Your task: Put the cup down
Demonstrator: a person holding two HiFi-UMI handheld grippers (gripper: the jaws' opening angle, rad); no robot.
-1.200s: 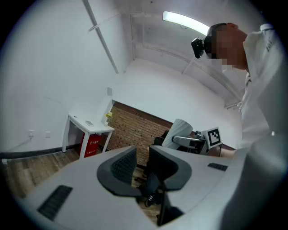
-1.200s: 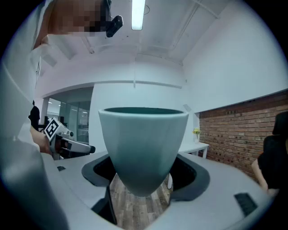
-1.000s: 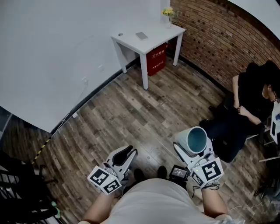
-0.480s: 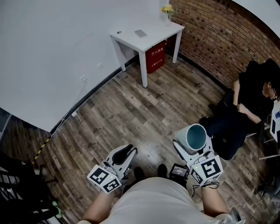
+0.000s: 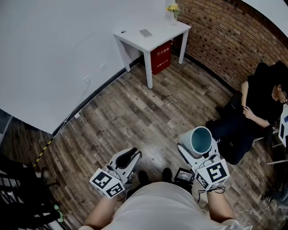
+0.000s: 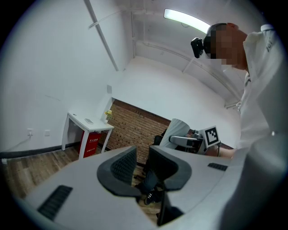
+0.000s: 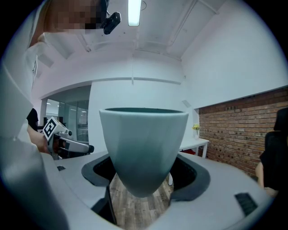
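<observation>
A pale teal cup [image 5: 201, 140] stands upright, mouth up, between the fingers of my right gripper [image 5: 198, 150], which is shut on it and holds it in the air above the wood floor. In the right gripper view the cup [image 7: 143, 143] fills the middle, both pads pressing on its lower sides. My left gripper [image 5: 129, 159] hangs at the lower left, open by a narrow gap with nothing in it [image 6: 140, 167]. From the left gripper view the cup [image 6: 179, 133] shows off to the right.
A white table [image 5: 157, 35] stands at the far wall with a small flower vase [image 5: 173, 12] and a flat item on it, and a red box [image 5: 161, 57] beneath. A person in black [image 5: 263, 101] sits at the right by the brick wall [image 5: 225, 36].
The right gripper with the cup has drifted very slightly up in the head view. The left gripper has kept still and the grip is unchanged.
</observation>
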